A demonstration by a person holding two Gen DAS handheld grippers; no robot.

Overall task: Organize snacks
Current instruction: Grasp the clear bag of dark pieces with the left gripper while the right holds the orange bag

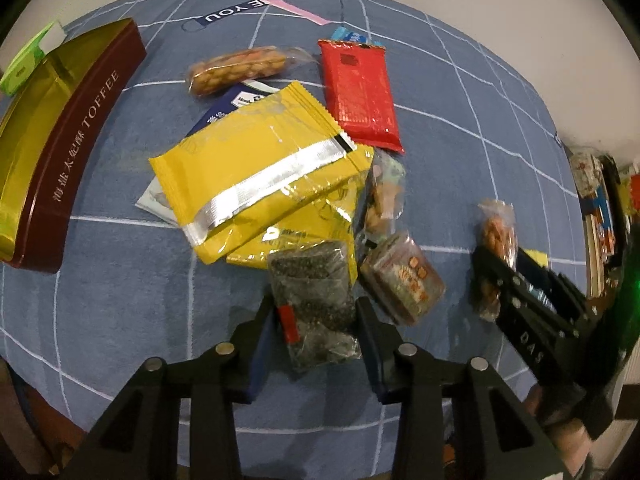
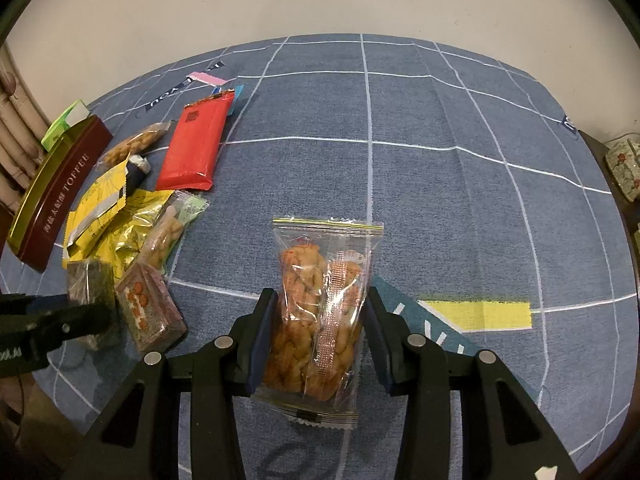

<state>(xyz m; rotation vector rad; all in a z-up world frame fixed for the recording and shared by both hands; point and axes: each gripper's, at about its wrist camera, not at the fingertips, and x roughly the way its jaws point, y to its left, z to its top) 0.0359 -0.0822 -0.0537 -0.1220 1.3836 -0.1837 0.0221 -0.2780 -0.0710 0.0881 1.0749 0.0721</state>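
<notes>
A pile of snacks lies on the blue checked cloth [image 1: 120, 280]. My left gripper [image 1: 316, 312] is open around a clear pack of dark seaweed-like snack [image 1: 316, 300], a finger on each side. My right gripper [image 2: 318, 308] is open around a clear bag of fried twists [image 2: 320, 320], which lies flat between the fingers. Yellow packs [image 1: 256, 172], a red pack [image 1: 358, 92], a peanut bag [image 1: 236, 70] and a small brown cake pack [image 1: 404, 280] lie nearby. The right gripper also shows in the left wrist view [image 1: 504, 276].
A dark red TOFFEE tin [image 1: 68, 148] stands at the left, with a green box [image 1: 28, 60] behind it. The cloth's right half [image 2: 480, 200] holds only printed marks. Furniture stands past the table's right edge [image 2: 624, 168].
</notes>
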